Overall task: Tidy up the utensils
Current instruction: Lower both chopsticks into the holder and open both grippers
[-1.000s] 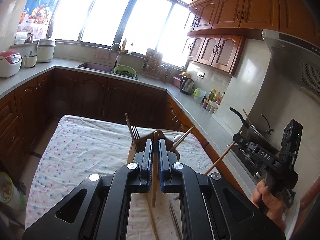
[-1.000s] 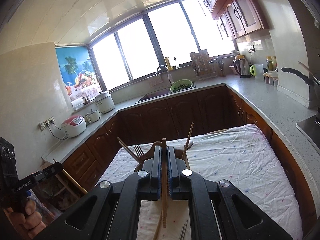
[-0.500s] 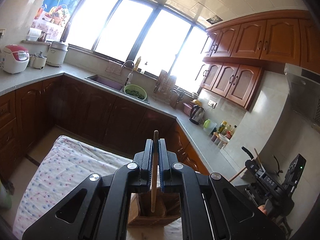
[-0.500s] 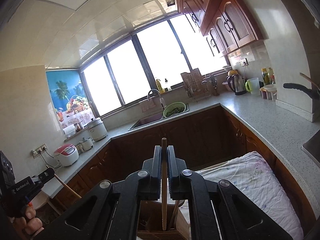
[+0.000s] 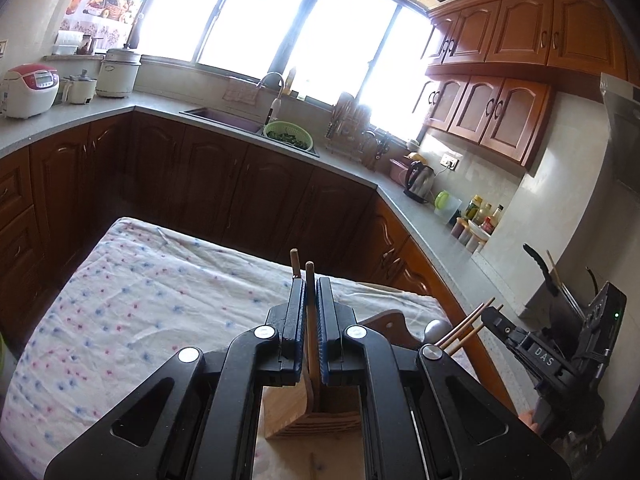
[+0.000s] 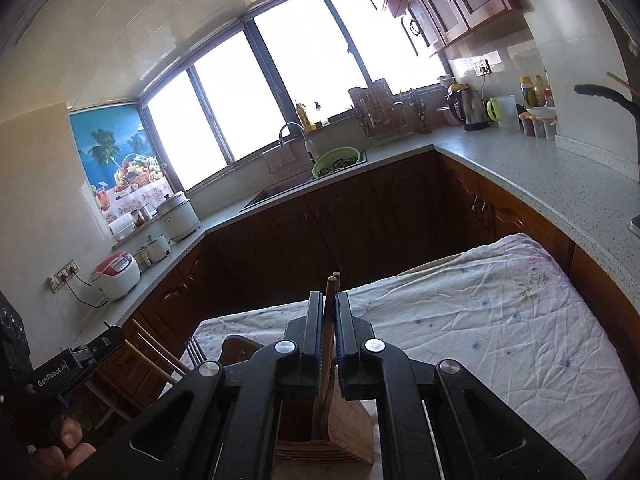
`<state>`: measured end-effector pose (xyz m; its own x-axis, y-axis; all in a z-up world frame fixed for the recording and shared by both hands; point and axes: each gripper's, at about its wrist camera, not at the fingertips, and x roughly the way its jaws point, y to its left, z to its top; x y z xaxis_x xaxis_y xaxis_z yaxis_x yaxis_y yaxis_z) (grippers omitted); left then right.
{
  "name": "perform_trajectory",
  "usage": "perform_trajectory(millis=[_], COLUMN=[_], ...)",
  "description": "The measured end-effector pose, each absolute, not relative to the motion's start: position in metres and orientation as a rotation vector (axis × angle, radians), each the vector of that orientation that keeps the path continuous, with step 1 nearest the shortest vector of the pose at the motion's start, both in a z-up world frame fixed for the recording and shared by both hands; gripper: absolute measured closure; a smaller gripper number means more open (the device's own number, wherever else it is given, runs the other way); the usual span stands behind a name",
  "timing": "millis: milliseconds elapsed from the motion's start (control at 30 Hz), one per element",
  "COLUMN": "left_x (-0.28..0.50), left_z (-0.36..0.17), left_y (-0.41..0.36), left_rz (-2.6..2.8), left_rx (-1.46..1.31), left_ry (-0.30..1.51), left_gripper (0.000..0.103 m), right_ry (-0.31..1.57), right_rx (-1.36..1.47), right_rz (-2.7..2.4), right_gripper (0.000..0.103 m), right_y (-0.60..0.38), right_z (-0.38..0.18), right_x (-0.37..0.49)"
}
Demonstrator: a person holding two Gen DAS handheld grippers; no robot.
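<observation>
My left gripper (image 5: 308, 285) is shut on a wooden chopstick (image 5: 310, 320) that stands upright, its lower end down inside the wooden utensil holder (image 5: 320, 420) just below the jaws. My right gripper (image 6: 329, 297) is shut on a second wooden chopstick (image 6: 326, 344), whose lower end also reaches into the holder (image 6: 348, 436). Each wrist view shows the other gripper off to the side, the right gripper (image 5: 486, 314) at the right edge and the left gripper (image 6: 114, 334) at the left edge. More chopsticks (image 5: 460, 332), a fork (image 6: 196, 354) and a spoon (image 5: 436, 326) lean out of the holder.
The holder stands on a table under a white floral cloth (image 5: 160, 300). Dark wood cabinets and a grey counter (image 6: 540, 172) wrap around it, with a sink and a green colander (image 5: 288, 134), a kettle (image 5: 420, 176) and rice cookers (image 5: 30, 90). A person's hand (image 6: 60, 448) grips the left tool.
Both grippers have come forward over the holder and sunk toward it, each still shut on its chopstick. The sticks' lower ends now sit inside the holder.
</observation>
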<state>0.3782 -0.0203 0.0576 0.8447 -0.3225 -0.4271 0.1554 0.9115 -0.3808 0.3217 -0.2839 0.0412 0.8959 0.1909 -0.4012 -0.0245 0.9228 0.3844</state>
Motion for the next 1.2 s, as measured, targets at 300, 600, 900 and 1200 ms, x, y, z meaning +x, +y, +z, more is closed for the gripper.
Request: perform_trajectory(millis=[300, 600, 900, 1200], left_x=[0.377, 0.376, 0.370, 0.376], left_z=[0.051, 0.052, 0.054, 0.057], left_y=[-0.020, -0.018, -0.017, -0.021], left_rz=[-0.288, -0.302, -0.312, -0.293], left_rx=[-0.338, -0.329, -0.318, -0.303], left_ry=[0.510, 0.515, 0.529, 0.553], left_gripper=[0.098, 0.098, 0.098, 0.098], right_ry=[0.461, 0.460, 0.462, 0.504], right_rx=[0.368, 0.380, 0.381, 0.365], right_rz=[0.124, 0.126, 0.132, 0.116], right_gripper=[0.097, 0.098, 0.098, 0.097], right_y=[-0.281, -0.283, -0.283, -0.283], right_z=[0.044, 0.044, 0.044, 0.044], right_x=[0.322, 0.324, 0.318, 0.332])
